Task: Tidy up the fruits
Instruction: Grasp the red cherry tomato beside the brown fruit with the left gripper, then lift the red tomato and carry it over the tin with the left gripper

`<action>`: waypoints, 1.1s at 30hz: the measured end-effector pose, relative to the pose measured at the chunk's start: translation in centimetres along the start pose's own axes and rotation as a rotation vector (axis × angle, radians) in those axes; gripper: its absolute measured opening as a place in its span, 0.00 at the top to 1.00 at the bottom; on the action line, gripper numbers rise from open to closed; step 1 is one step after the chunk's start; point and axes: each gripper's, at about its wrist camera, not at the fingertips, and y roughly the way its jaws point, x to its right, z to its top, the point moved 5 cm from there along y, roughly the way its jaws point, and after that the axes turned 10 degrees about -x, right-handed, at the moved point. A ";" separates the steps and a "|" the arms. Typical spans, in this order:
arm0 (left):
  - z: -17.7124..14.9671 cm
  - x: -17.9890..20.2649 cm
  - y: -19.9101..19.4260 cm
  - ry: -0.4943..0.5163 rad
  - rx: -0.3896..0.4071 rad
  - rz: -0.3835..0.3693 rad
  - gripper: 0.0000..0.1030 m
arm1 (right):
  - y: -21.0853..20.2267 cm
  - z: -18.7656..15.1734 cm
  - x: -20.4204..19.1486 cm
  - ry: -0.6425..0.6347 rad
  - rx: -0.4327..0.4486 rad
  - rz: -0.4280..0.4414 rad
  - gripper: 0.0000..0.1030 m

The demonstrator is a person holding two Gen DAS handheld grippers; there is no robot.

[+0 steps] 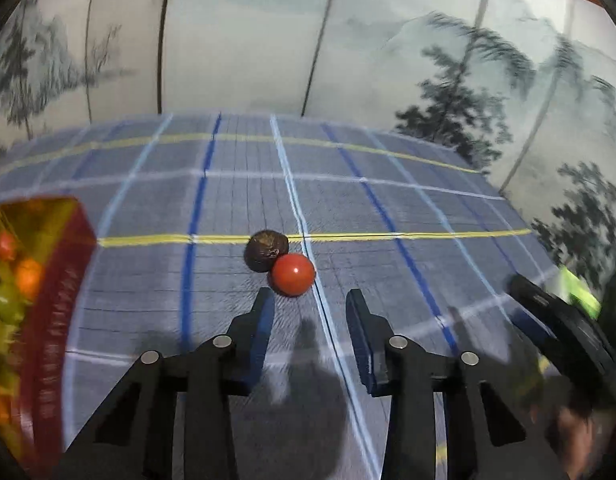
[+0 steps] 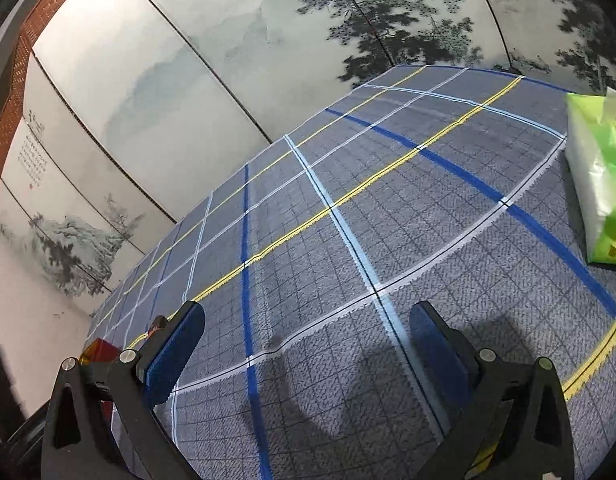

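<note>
left wrist: left claw (image 1: 309,296) spread, empty, near red fruit (image 1: 293,274); right claw (image 2: 308,316) spread.

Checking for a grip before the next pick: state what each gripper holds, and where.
Nothing is held. The left gripper is empty behind the cherry tomato; the right gripper is empty.

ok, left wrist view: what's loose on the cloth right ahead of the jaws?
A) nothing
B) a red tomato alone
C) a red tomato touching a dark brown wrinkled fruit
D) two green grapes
C: the small red tomato sits against the dark brown wrinkled fruit on the plaid cloth, just beyond the left gripper; nothing lies between its jaws.
</note>
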 end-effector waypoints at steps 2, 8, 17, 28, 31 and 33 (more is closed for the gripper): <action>0.4 0.3 1.5 -0.011 -0.002 0.005 0.64 | -0.2 -0.1 0.0 0.006 0.006 0.016 0.00; 1.4 0.7 4.6 -0.038 -0.039 0.027 0.71 | -0.6 -0.4 -0.2 -0.009 0.020 0.033 0.00; 1.7 0.3 4.4 -0.024 -0.037 0.039 0.84 | -0.9 -0.6 -0.5 -0.016 0.028 0.052 0.00; 8.9 5.6 10.7 0.262 -0.089 0.107 0.40 | 0.3 0.4 0.3 -0.026 -0.033 0.058 0.01; 8.3 5.3 12.2 0.246 -0.111 0.064 0.63 | 0.2 0.3 0.3 -0.025 -0.023 0.061 0.01; 8.2 5.0 12.2 0.220 -0.109 0.038 0.76 | 0.1 0.3 0.4 -0.019 -0.020 0.056 0.01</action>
